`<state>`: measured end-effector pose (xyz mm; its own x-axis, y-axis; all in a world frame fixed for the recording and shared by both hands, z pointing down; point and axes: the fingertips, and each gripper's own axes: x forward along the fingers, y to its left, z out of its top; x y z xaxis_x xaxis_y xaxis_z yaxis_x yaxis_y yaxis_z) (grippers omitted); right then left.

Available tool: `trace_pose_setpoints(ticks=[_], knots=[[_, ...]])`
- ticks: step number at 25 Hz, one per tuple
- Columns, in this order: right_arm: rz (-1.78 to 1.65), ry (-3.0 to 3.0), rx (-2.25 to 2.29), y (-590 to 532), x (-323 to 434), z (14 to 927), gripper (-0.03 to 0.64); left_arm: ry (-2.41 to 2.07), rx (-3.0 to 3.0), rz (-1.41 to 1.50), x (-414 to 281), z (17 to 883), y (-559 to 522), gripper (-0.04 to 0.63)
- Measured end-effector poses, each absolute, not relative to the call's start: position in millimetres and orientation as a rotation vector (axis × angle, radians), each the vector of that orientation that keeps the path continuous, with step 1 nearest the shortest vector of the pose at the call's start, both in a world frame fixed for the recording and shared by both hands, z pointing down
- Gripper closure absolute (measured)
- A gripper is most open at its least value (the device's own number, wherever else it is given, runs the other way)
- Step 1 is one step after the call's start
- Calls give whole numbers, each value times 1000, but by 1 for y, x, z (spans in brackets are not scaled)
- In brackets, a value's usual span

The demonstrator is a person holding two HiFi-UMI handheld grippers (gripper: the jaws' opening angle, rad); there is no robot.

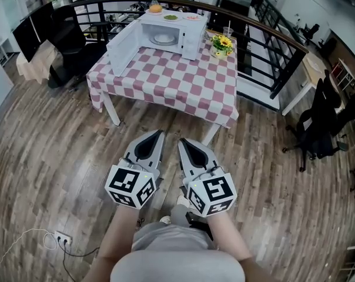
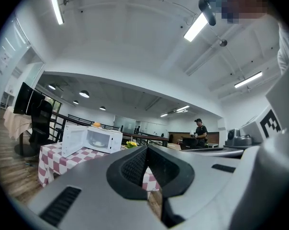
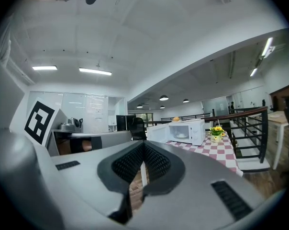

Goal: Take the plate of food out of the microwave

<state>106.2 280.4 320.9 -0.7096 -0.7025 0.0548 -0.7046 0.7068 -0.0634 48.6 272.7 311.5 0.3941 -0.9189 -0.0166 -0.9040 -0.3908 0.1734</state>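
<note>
Left tongs [image 1: 159,133] and right tongs [image 1: 181,140] closed, empty, side by side over open floor [image 1: 60,157], well short of bench [image 1: 177,87] edge, microwave [image 1: 192,35] door open, plate [image 1: 163,39] inside.

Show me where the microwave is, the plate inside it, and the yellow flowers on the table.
microwave [image 1: 191,40], head view, front panel right of its cavity.
plate [image 1: 163,39], head view, middle of the plate inside the microwave.
yellow flowers [image 1: 222,42], head view, the blooms.
</note>
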Motion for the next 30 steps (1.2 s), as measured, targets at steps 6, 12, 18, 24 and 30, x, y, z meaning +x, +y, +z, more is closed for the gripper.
trace_pose_setpoints(ticks=[6,12,18,24,30], knots=[[132,-2883,1161,263,99,326,594,-1656,2491,-168,43,319,256,595],[121,-2903,1138,234,87,325,594,-1666,2490,-168,38,322,228,595],[120,-2913,1141,203,81,325,594,-1663,2485,-171,33,324,195,594],[143,-2912,1153,165,77,330,594,-1651,2486,-158,31,331,161,595],[139,-2927,1128,123,62,327,594,-1655,2475,-155,19,329,119,595]])
